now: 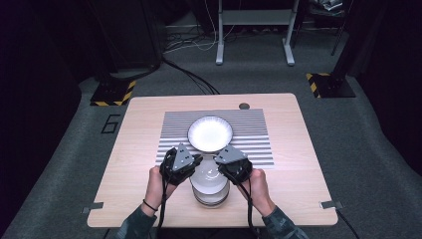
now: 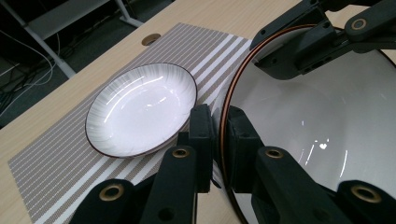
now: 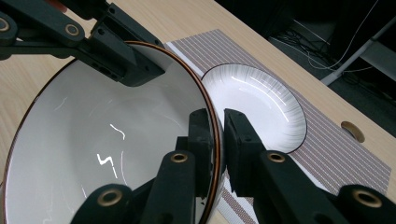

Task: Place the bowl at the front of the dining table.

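Light falls from overhead onto the counter [image 1: 278, 169], which is bright and evenly lit in the high view while the floor and room around it sink into near black, and that view is soft and low in detail. The plate [image 1: 210, 133] on the striped mat [image 1: 249, 130] glares almost pure white there, and in the gripper views curved streaks of reflected light run across it and small bright glints sit inside the bowl [image 3: 107, 154]. Up close the black fingers [image 2: 201, 140] look slightly soft, and the far background is dim.
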`<state>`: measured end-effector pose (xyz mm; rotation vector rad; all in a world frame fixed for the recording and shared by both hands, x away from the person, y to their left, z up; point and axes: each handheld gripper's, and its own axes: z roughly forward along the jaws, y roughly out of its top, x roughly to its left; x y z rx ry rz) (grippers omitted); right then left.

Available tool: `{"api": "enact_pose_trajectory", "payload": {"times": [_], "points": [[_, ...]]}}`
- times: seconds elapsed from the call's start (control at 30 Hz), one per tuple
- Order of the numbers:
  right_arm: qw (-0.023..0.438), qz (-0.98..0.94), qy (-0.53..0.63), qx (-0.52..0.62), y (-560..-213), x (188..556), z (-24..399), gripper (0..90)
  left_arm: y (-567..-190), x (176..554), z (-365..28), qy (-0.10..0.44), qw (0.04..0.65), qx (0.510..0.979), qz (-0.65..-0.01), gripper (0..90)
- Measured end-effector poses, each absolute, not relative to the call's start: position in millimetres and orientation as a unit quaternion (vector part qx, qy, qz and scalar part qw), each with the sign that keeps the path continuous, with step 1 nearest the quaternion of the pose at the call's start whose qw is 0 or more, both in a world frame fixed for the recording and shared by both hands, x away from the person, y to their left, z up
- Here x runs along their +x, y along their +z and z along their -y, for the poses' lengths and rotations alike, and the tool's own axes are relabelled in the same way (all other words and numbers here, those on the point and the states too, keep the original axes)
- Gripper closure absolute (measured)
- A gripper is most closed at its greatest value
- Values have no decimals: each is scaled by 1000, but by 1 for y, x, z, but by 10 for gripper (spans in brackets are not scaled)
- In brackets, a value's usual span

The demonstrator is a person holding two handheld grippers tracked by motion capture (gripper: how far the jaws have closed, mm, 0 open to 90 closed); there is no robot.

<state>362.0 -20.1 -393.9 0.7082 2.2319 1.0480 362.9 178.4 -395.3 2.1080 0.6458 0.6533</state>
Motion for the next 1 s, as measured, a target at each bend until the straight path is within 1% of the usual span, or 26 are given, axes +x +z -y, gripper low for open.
{"api": "enact_pose_trajectory", "payload": {"times": [1.0], "points": [[303, -829, 392, 258, -377, 374, 14, 814, -378, 377, -183, 271, 417, 829, -255, 827]]}}
